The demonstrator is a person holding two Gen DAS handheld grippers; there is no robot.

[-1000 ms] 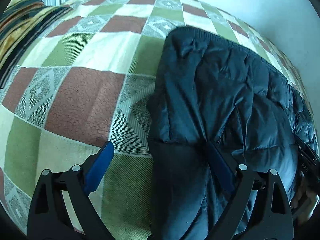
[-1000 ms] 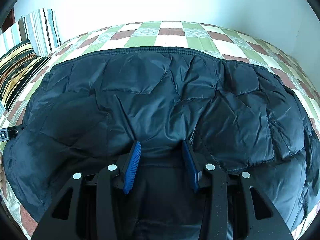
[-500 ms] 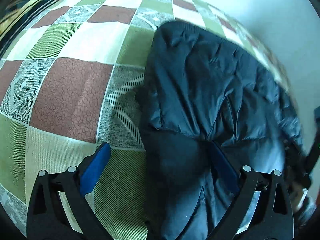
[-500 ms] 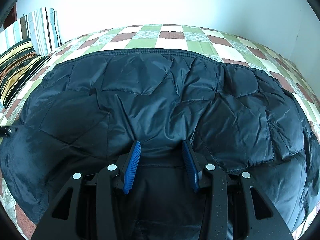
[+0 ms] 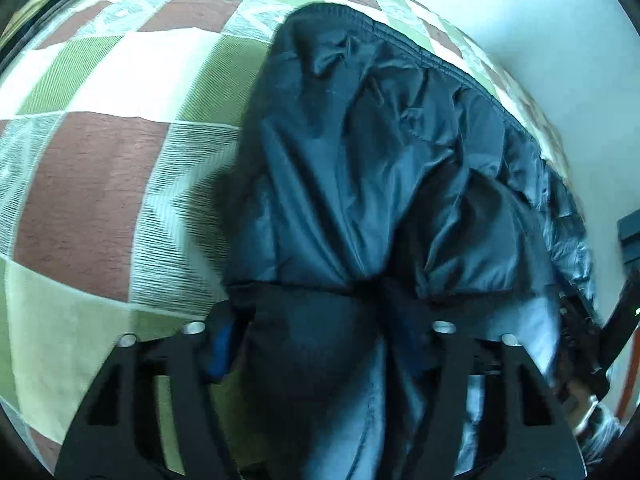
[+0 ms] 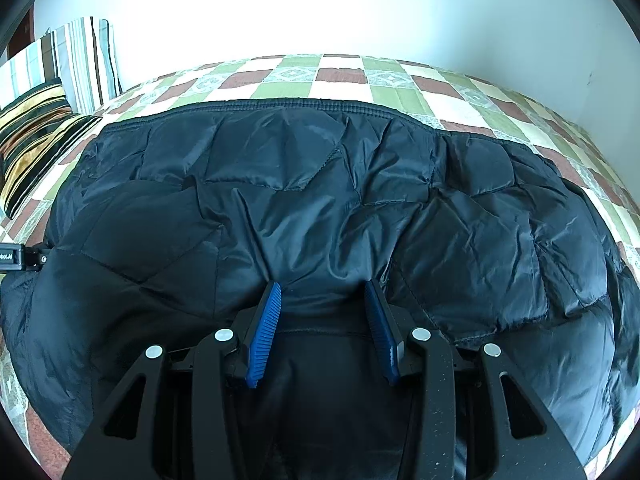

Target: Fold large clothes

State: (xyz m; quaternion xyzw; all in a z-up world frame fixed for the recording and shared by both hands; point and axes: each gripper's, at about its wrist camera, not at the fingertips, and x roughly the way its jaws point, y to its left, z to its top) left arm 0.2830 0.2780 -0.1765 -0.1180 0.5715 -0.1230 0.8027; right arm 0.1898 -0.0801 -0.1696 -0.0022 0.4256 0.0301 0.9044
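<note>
Dark quilted puffer jacket [image 6: 360, 208] lies spread across a bed covered by a checked bedspread [image 6: 344, 76] in green, cream and brick-red squares. Ribbed hem runs along the far edge; near edge is bunched toward both grippers.

Right wrist view: right gripper [image 6: 324, 320] is clamped on a gathered fold of the jacket. Both blue ribbed pads [image 6: 266, 328] press the fabric from either side, and creases radiate from the pinch point. This view gives the full width of the garment, plus striped pillows [image 6: 44, 120] at the far left against a white wall [image 6: 320, 8]. At the left edge a black part with a small white label [image 6: 12, 258] sits at the jacket's edge; too little shows to identify it for certain.

Left wrist view (motion-blurred): left gripper [image 5: 312, 344] has its jaws closing with the jacket's corner bulging between them. Left pad shows blue just beside the fabric; right pad is buried in folds. Contact cannot be confirmed. Only this view shows the jacket's side edge against bare bedspread, and, at the lower right, dark hardware with part of a hand [image 5: 592, 416] behind the garment.
</note>
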